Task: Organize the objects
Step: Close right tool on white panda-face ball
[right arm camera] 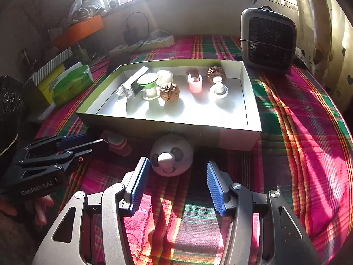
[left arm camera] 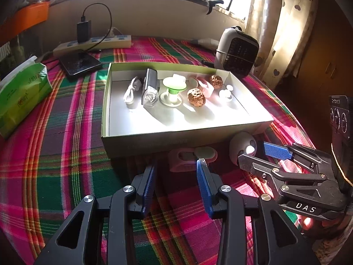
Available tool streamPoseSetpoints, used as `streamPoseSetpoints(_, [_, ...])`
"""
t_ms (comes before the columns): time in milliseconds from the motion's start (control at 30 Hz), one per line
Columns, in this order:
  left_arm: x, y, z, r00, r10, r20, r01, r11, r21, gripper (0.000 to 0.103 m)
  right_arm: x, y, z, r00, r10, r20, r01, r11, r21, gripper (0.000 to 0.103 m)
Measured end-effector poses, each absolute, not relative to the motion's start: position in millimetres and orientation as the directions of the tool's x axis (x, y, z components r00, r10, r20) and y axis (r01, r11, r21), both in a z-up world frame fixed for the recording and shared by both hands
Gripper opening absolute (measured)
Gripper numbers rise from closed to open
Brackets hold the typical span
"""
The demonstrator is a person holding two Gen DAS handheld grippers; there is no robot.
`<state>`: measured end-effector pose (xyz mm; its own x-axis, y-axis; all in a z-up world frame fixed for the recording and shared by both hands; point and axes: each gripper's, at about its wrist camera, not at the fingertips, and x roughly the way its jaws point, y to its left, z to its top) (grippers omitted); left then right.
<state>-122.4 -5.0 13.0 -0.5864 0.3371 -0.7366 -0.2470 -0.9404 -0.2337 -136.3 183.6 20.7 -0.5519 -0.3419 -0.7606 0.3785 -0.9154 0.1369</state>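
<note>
The left tool [left arm camera: 176, 172] is released, its jaws apart and empty; a pink clip [left arm camera: 192, 158] lies just ahead of them on the plaid surface [left arm camera: 66, 154]. The right tool [right arm camera: 176, 176] is released too, with the panda ball [right arm camera: 171, 154] just before its blue pads [right arm camera: 138, 183], not pressed. Both things lie against the near wall of the box [right arm camera: 242, 137], which holds walnuts [right arm camera: 169, 91] and small items.

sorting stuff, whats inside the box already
Inside the box: two walnuts, a green-topped spool, a pink case, a white cable, a clear-ended gadget. Items behind them are partly covered.
</note>
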Motion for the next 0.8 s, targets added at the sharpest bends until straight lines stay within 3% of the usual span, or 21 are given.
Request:
streamPoseSetpoints(500, [-125.3, 0.5, 10.4, -0.565, 0.366, -0.740, -0.288, -0.927, -0.239, 0.035, -144.2, 184.1, 17.4, -0.570, -0.289, -0.769, 0.354, -0.931, 0.088, 0.052])
streamPoseSetpoints(600, [-125.0, 3.2, 10.3, -0.561, 0.370, -0.740, -0.299, -0.925, -0.235, 0.035, -143.0, 186.1, 17.9, -0.574, -0.289, -0.766, 0.352, -0.932, 0.087, 0.043])
streamPoseSetpoints(733, [-123.1, 7.2, 11.8, -0.558, 0.378, -0.738, -0.314, -0.920, -0.233, 0.035, -142.8, 191.1, 18.9, -0.579, -0.294, -0.760, 0.341, -0.934, 0.102, 0.039])
streamPoseSetpoints(800, [-121.3, 10.4, 12.5, -0.556, 0.384, -0.738, -0.327, -0.916, -0.230, 0.035, -142.5, 193.2, 19.2, -0.581, -0.292, -0.760, 0.336, -0.936, 0.103, 0.030])
